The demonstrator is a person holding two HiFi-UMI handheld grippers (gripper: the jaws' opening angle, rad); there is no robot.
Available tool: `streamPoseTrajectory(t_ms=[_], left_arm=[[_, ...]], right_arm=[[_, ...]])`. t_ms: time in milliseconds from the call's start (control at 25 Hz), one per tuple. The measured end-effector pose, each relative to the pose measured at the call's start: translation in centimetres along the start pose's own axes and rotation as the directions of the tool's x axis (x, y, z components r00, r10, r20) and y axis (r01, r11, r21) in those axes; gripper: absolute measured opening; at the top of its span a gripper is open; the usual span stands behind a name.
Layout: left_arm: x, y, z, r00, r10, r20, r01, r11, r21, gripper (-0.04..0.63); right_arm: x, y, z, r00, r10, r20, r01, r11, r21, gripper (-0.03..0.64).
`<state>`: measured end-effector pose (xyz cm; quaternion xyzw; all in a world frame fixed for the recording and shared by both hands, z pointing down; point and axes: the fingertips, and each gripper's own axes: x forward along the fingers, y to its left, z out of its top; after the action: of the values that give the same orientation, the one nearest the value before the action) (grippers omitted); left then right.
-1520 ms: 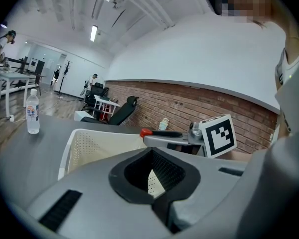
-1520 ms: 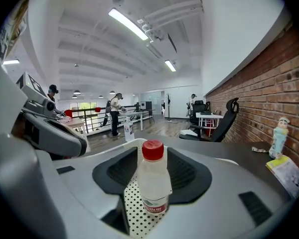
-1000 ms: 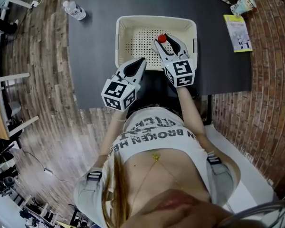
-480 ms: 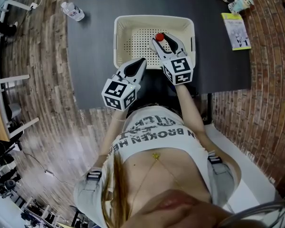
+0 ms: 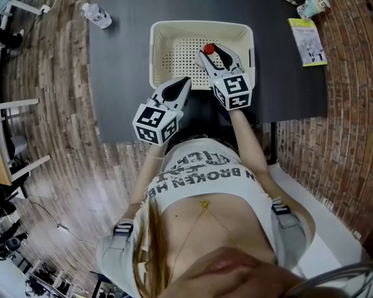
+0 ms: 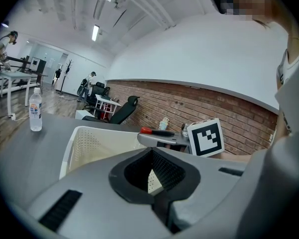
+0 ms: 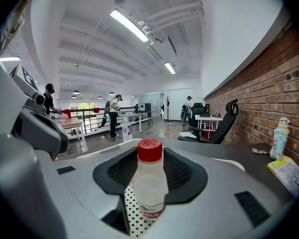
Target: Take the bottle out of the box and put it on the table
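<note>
Two grippers from above: my right gripper (image 5: 211, 51) is over the box (image 5: 174, 27), a red-capped bottle (image 5: 209, 48) at its tips; my left gripper (image 5: 185, 81) hangs at the near rim. Left gripper view: fingers pressed together, empty. Right gripper view: fingers pinch the bottle's body.

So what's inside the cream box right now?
A red-capped bottle, gripped by the right gripper, above the box's perforated floor. That gripper hides the floor under it.

You have bare dark grey table (image 5: 124, 61) left of the cream perforated plastic box (image 5: 199, 25), up to a clear water bottle (image 5: 97, 15) at the far corner. On the right, a clear strip runs to the yellow-and-white booklet (image 5: 308, 41). The box walls ring your right gripper (image 5: 214, 50) and its red-capped clear bottle (image 7: 149, 180). The left gripper (image 5: 185, 81) crowds the near wall.
</note>
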<state>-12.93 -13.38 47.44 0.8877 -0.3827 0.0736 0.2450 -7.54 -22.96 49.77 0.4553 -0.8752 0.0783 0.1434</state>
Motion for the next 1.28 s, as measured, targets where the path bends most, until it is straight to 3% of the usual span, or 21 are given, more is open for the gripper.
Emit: streamPoseTrajectory(t_ms=[200, 400, 640, 1280], left_arm=[[-0.4, -0.2, 0.0, 1.0, 0.004, 0.003, -0.004, 1.0, 0.01, 0.005], [-1.1, -0.1, 0.0, 1.0, 0.013, 0.015, -0.013, 1.0, 0.006, 0.005], [-1.7, -0.2, 0.0, 1.0, 0.014, 0.028, -0.015, 1.0, 0.012, 0.005], [-2.4, -0.7, -0.2, 0.999, 0.024, 0.046, -0.025, 1.0, 0.015, 0.005]], right_arm=[[-0.3, 0.6, 0.2, 0.999, 0.044, -0.006, -0.044, 0.998, -0.046, 0.152], [-1.2, 1.0, 0.9, 0.997, 0.079, -0.008, -0.079, 0.997, -0.007, 0.149], [-3.0, 1.8, 3.9, 0.992, 0.121, 0.029, -0.12, 0.992, -0.024, 0.149], [-7.6, 2.1, 12.3, 0.986, 0.135, 0.101, -0.127, 0.989, -0.08, 0.147]])
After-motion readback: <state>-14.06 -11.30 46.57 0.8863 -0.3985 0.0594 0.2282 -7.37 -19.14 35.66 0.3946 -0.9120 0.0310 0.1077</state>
